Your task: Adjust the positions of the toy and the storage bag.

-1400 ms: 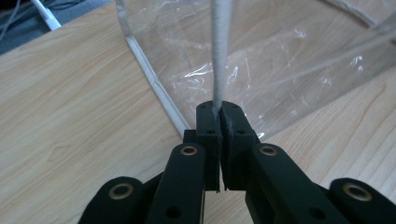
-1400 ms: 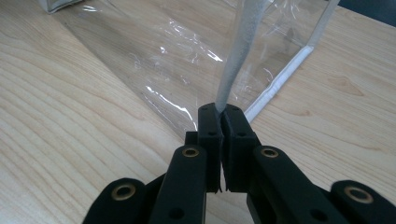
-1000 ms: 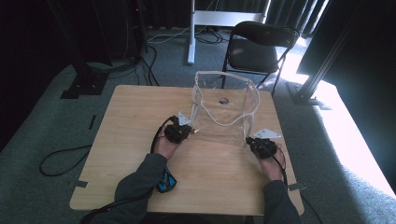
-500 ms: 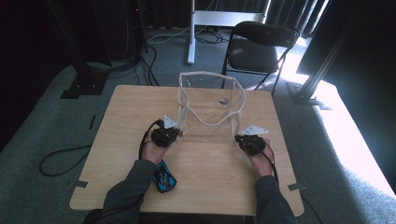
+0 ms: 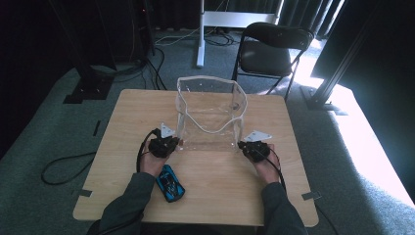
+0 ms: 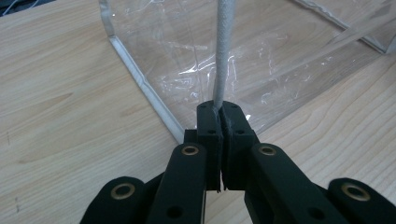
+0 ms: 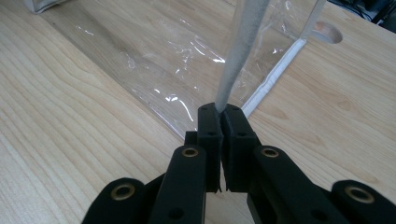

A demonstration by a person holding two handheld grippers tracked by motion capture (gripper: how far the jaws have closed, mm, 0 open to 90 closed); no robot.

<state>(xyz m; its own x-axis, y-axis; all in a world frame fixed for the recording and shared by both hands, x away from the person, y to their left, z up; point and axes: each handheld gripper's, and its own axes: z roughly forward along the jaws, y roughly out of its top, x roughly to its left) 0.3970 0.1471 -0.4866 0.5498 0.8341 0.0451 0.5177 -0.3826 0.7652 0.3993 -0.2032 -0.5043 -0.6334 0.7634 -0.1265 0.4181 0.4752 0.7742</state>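
A clear plastic bag (image 5: pixel 210 120) with white trim stands open on the wooden table (image 5: pixel 132 112). My left gripper (image 5: pixel 172 143) is shut on the trim at the bag's near left corner. In the left gripper view the white edge (image 6: pixel 223 51) rises straight out of my left gripper (image 6: pixel 219 108). My right gripper (image 5: pixel 243 146) is shut on the near right corner. The right gripper view shows the trim (image 7: pixel 240 51) pinched in my right gripper (image 7: pixel 219 112). Both hands rest low on the table.
A blue toy car (image 5: pixel 170 183) lies on the table beside the left forearm. A round hole (image 7: pixel 327 33) shows in the tabletop past the bag. A black folding chair (image 5: pixel 271 49) stands beyond the far edge. Bare wood lies left and right of the bag.
Both grippers have drawn the bag leftward and a little nearer to the person. The grips on its corners have stayed shut.
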